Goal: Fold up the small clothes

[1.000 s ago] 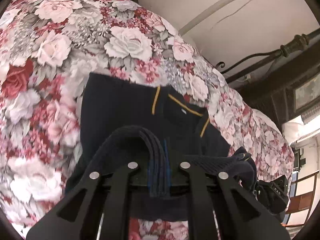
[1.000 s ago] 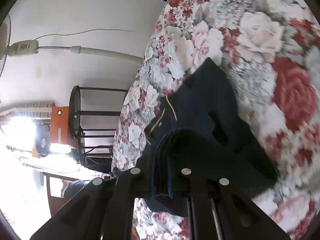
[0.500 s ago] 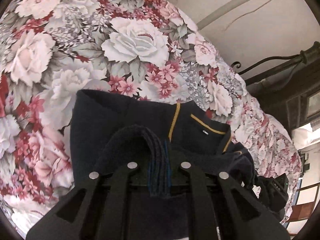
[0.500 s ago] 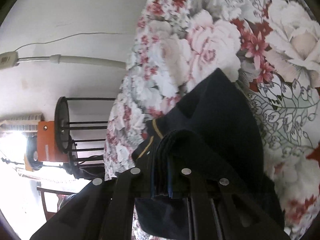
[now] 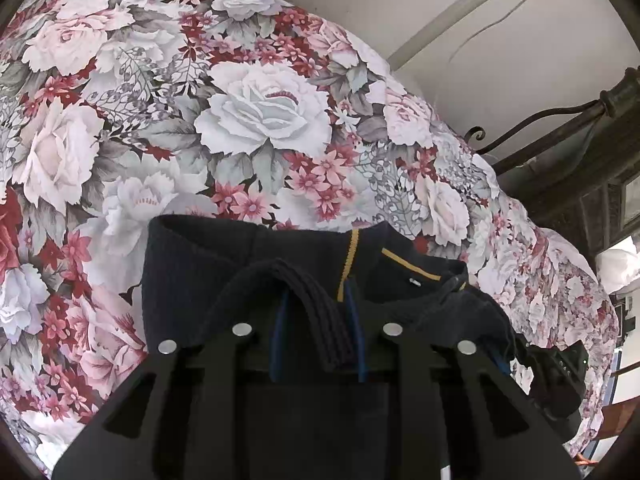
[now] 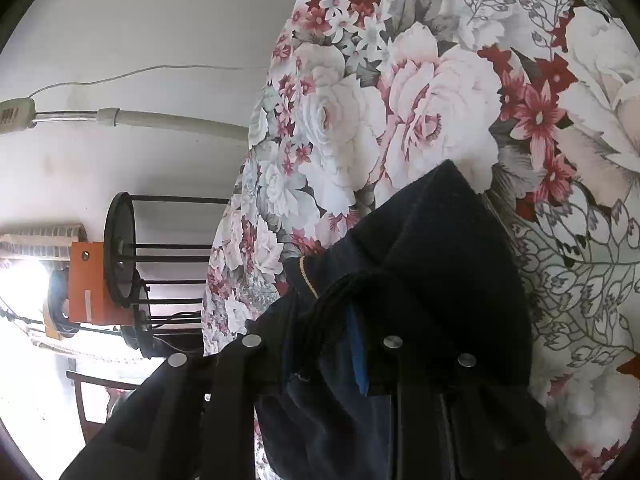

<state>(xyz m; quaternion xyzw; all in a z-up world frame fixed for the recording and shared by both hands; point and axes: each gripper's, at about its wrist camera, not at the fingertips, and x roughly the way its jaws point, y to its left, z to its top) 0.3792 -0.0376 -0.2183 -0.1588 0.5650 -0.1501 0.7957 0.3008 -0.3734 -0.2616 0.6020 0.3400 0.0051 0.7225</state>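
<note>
A navy knit sweater (image 5: 192,264) with mustard trim at the collar (image 5: 345,264) lies on the floral bedspread (image 5: 260,112), its lower part folded up toward the collar. My left gripper (image 5: 316,320) hangs low over it. Its jaws are opening, and a ribbed fold of the hem (image 5: 320,312) lies loosely between the parted blue pads (image 5: 277,336). In the right wrist view the same sweater (image 6: 440,240) rests on the bedspread (image 6: 420,100). My right gripper (image 6: 324,332) is opening too, with a dark fold of the sweater between its pads (image 6: 358,356).
A dark iron bed frame (image 5: 560,120) runs along the far side of the bed, below a wall with a white pipe (image 5: 460,12). Off the bed's edge stand a black wire rack (image 6: 120,248) and an orange box (image 6: 86,280).
Both grippers came down and forward with the folded hem, bringing it onto the sweater near the collar. The blue pads, pressed together on the fabric before, now stand apart.
</note>
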